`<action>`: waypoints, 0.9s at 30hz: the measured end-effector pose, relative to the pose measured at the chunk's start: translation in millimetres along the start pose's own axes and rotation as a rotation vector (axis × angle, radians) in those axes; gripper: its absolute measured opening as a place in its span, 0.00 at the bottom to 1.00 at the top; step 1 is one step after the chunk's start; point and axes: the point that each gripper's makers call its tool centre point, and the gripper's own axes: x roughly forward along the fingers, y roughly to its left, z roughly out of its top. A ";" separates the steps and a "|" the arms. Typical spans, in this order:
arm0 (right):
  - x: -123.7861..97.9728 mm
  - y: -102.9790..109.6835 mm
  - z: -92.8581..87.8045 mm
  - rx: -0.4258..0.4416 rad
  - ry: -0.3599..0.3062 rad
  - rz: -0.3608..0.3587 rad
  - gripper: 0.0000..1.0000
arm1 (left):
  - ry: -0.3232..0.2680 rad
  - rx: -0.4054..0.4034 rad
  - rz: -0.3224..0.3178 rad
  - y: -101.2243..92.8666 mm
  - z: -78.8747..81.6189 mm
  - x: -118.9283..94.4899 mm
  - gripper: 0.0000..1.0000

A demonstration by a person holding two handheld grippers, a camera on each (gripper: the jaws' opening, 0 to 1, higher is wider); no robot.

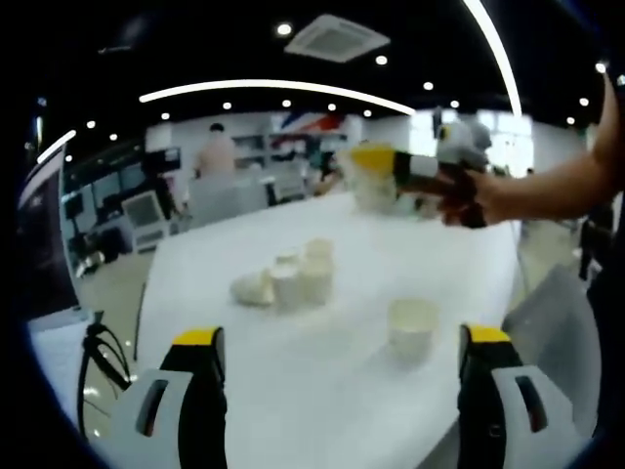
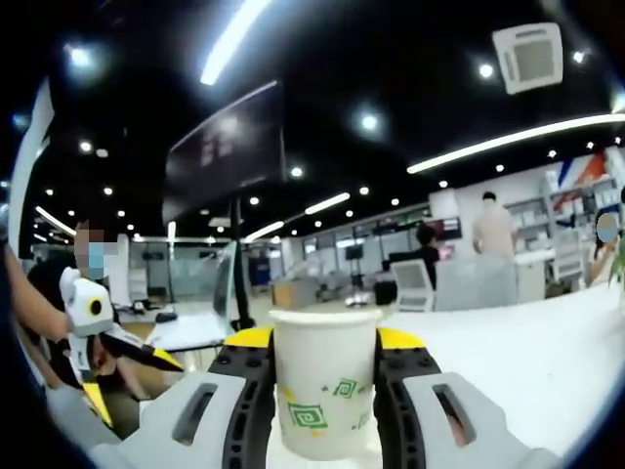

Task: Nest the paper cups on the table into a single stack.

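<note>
In the right gripper view, a white paper cup [image 2: 325,391] with green square-spiral marks is held upright between the jaws of the right tongs [image 2: 325,363], which are closed against its two sides. Its inside cannot be seen from this low angle. At the left edge of that view, the left tongs [image 2: 93,322] are seen in a hand, well apart from the held cup.

In the left gripper view, the left tongs [image 1: 342,342] are seen with their yellow-tipped jaws spread wide and nothing between them. Just beyond and between the jaws, nearer the right one, a single paper cup [image 1: 412,328] stands upright on the white desk [image 1: 322,391]; what it contains cannot be made out. Farther off, toward the middle of the desk, a cluster of white paper cups [image 1: 293,278] is found, some upright and touching, one apparently lying on its side at the left. Above the far end of the desk, the right tongs [image 1: 376,176] are held up in a hand [image 1: 469,195], with a pale cup [image 1: 371,186] blurred between the jaws.

Beyond the desk, an open office is seen with chairs, monitors, ceiling lights and people standing in the distance.
</note>
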 end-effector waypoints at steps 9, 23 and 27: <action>-7.2 12.7 3.2 0.004 -0.011 0.020 0.36 | 0.006 -0.016 0.012 1.1 -2.7 -2.6 0.99; -25.0 36.7 13.9 -0.014 -0.051 0.057 0.36 | 0.008 -0.035 0.011 -0.7 -6.3 -1.4 0.99; -32.7 45.5 11.7 0.009 -0.057 0.063 0.36 | -0.002 -0.044 0.007 -2.1 -3.1 0.2 0.99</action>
